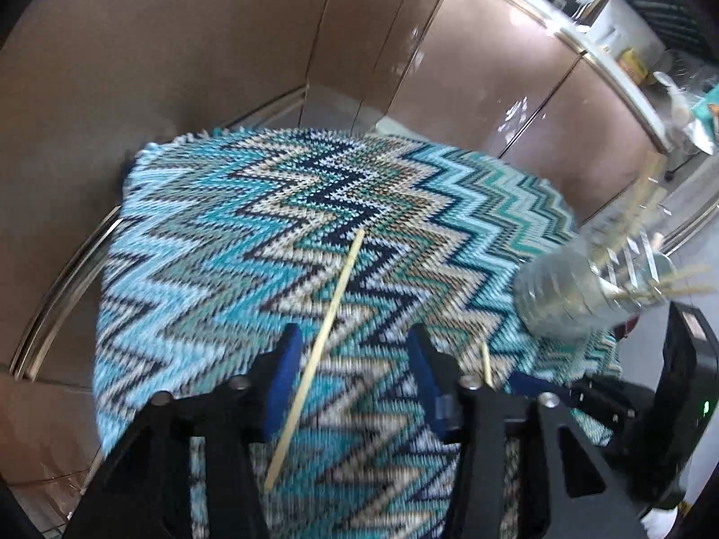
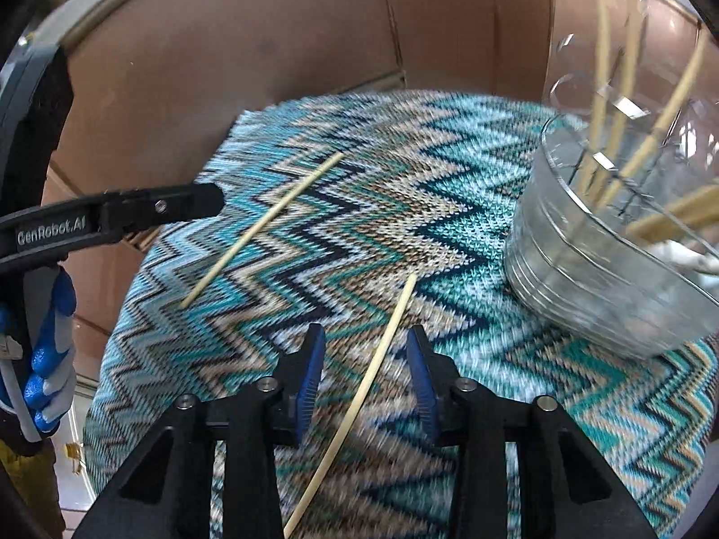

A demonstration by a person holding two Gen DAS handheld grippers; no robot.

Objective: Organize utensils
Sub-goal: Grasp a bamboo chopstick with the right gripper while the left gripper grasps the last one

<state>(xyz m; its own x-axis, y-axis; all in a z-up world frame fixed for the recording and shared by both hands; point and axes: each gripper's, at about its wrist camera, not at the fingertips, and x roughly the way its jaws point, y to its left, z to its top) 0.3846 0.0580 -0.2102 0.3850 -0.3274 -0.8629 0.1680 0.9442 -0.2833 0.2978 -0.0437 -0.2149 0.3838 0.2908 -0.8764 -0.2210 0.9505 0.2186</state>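
- Right tool [image 2: 365, 375]: jaws spread, gripping nothing. One loose chopstick [image 2: 359, 399] lies on the zigzag knitted cloth [image 2: 449, 233] between its blue pads, untouched by either as far as can be seen.
- Left tool [image 1: 355, 370]: likewise open and empty, with a second chopstick [image 1: 320, 350] lying on the cloth between its pads. In the right wrist view this stick [image 2: 265, 227] sits just beside the left tool's finger.
- Glass bowl [image 2: 597, 269]: stands on the cloth at the right, well apart from both loose sticks, already holding several chopsticks [image 2: 602, 90] leaning upright.
- Judgement: mostly done; two visible sticks remain to be grasped and bowled. Motion blur limits finer detail.
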